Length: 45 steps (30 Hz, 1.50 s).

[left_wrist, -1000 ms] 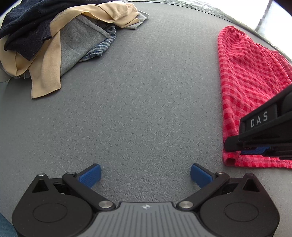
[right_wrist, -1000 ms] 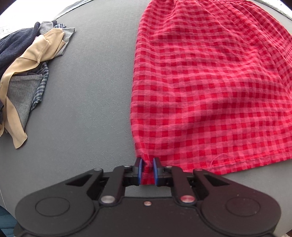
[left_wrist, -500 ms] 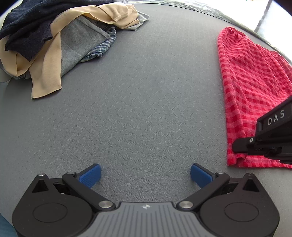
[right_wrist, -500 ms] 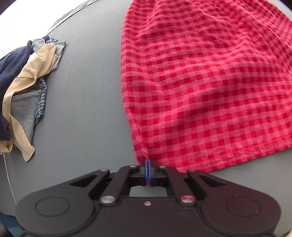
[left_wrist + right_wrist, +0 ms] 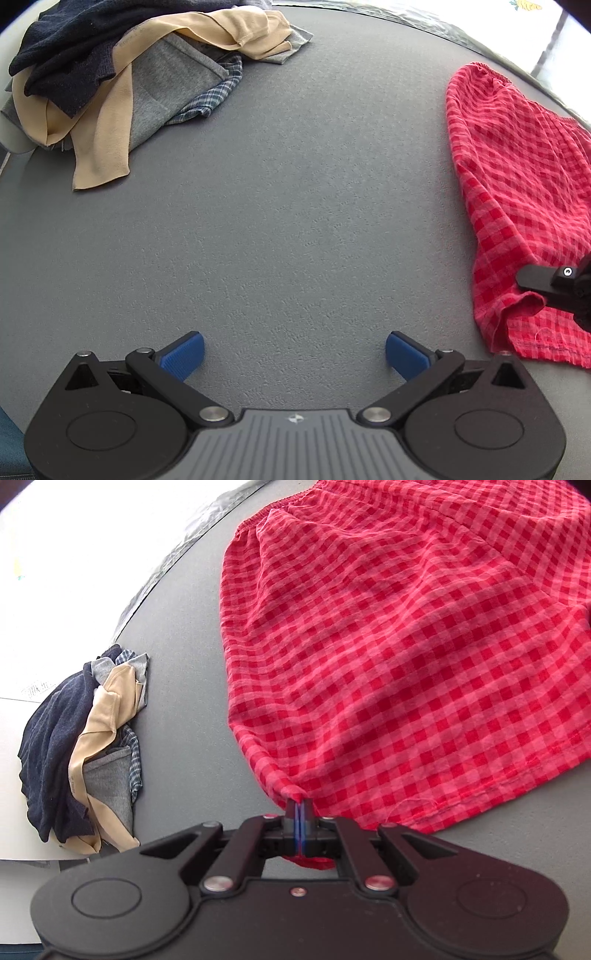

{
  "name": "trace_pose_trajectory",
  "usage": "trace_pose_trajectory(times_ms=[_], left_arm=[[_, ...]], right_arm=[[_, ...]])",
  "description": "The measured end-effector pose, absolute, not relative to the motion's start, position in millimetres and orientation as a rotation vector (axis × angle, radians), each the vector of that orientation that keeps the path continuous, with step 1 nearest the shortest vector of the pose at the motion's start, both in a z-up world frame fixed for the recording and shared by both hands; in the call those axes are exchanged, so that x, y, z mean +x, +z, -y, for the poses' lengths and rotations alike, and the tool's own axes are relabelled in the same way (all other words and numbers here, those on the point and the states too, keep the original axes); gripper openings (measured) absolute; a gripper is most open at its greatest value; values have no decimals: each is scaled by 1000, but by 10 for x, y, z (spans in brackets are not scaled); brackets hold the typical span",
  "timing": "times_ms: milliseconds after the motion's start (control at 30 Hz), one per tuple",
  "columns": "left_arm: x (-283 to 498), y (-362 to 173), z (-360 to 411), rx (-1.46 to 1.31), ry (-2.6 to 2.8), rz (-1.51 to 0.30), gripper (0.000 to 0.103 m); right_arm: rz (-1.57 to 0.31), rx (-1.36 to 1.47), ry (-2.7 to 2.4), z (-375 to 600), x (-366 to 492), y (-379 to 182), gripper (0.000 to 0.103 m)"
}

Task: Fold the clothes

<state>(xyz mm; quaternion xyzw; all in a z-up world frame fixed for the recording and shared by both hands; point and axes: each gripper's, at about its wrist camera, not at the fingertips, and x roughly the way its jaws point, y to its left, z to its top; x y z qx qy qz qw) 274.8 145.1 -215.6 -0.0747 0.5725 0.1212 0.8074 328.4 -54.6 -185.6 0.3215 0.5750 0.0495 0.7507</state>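
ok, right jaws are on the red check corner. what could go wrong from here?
1. The right gripper pinches only a small corner of the red checked garment; it may slip out under tension.
2. One-handed pulling could bunch the cloth; the left gripper hangs open over bare table.
3. A wide sweep might drag into the clothes pile.

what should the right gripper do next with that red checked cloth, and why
Probably carry the pinched corner up and across the rest of the red checked cloth to start a fold. The right gripper is shut on that near corner, most of the cloth lies spread on the grey table, and the left gripper hangs open, holding nothing.
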Motion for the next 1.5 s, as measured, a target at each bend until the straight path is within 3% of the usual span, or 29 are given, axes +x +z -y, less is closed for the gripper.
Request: trace_pose_trajectory(times_ms=[767, 1500], left_arm=[[3163, -1753, 800, -6, 86, -1131, 103], [3691, -1800, 1619, 44, 126, -1169, 103]], right_arm=[[-1128, 820, 53, 2573, 3438, -1618, 1], [-1127, 938, 15, 3863, 4010, -1930, 1]])
